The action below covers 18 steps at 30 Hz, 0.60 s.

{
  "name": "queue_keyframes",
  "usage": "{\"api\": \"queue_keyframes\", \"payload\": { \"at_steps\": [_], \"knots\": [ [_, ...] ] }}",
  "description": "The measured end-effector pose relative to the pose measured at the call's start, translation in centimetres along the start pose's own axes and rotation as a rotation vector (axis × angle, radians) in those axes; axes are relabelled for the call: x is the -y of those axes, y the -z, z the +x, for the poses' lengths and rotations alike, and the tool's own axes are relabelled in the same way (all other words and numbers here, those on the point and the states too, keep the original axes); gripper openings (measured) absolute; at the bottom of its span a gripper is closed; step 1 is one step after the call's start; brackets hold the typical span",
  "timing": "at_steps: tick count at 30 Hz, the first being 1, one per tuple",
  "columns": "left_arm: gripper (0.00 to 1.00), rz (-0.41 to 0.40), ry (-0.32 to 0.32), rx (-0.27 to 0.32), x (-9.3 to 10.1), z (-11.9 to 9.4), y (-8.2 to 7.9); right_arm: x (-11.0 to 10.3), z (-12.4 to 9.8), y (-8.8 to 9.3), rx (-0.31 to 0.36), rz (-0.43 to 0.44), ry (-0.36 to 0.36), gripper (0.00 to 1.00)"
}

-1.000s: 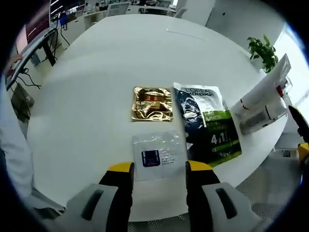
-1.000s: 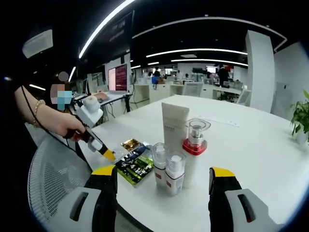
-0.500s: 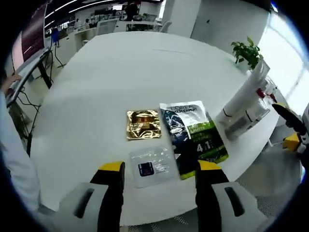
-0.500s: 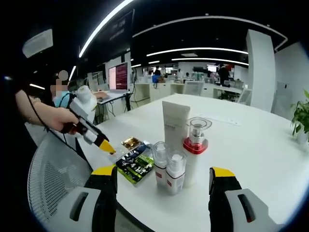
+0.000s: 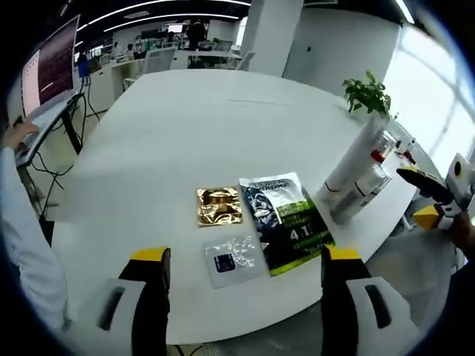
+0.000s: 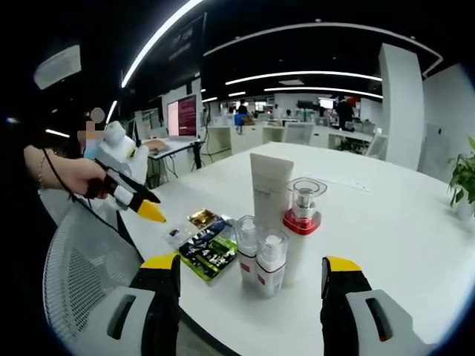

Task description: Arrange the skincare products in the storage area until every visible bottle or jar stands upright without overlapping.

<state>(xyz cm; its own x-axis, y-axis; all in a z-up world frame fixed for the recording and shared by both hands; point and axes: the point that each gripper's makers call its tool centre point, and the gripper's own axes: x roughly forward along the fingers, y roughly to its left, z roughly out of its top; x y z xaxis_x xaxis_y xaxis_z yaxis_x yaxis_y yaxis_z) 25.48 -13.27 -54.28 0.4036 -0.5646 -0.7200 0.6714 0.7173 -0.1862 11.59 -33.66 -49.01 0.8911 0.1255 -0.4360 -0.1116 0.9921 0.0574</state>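
Here, jaws first:
Left gripper (image 5: 239,259): jaws spread wide, nothing between them, held in the air off the near edge of the table (image 5: 185,126); it also shows in the right gripper view (image 6: 154,214), carried by a hand (image 6: 67,176).
Right gripper (image 6: 251,268): jaws wide apart and empty, hovering off the table edge, aimed at the upright cluster.
Clear sachet (image 5: 234,260): flat on the tabletop closest to the near edge; thin, limp, probably slippery; likely best pinched at an edge.
Gold sachet (image 5: 219,205): flat, just beyond the clear one, apart from it.
Dark-green sachet (image 5: 286,220): flat beside the gold one; its lower corner seems to touch or lap the clear sachet.
Two small spray bottles (image 6: 258,259): upright, side by side by the edge; light, easily toppled; grip the body below the cap.
White tube (image 6: 269,194): standing on its cap behind them; soft-walled, tall, tippy; hold low and gently.
Red-collared pump bottle (image 6: 303,219): upright beside the tube; clear top looks rigid and slick; take the body, not the pump.
Judgement: the bottles stand already; only the sachets lie flat.
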Motion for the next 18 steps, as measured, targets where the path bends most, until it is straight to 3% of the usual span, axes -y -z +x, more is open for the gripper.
{"api": "queue_keyframes", "payload": {
  "at_steps": [6, 9, 18],
  "knots": [
    [0.92, 0.052, 0.032, 0.062, 0.6, -1.1, -1.3, 0.0, 0.0, 0.0, -0.002, 0.002, 0.001, 0.8],
    [0.99, 0.061, 0.089, 0.129, 1.8, -1.6, -2.0, 0.0, 0.0, 0.0, -0.002, 0.005, 0.001, 0.81],
    [0.99, 0.104, 0.142, 0.207, 3.2, -2.7, -2.1, -0.1, 0.0, 0.1, -0.009, 0.004, -0.004, 0.81]
  ]
}}
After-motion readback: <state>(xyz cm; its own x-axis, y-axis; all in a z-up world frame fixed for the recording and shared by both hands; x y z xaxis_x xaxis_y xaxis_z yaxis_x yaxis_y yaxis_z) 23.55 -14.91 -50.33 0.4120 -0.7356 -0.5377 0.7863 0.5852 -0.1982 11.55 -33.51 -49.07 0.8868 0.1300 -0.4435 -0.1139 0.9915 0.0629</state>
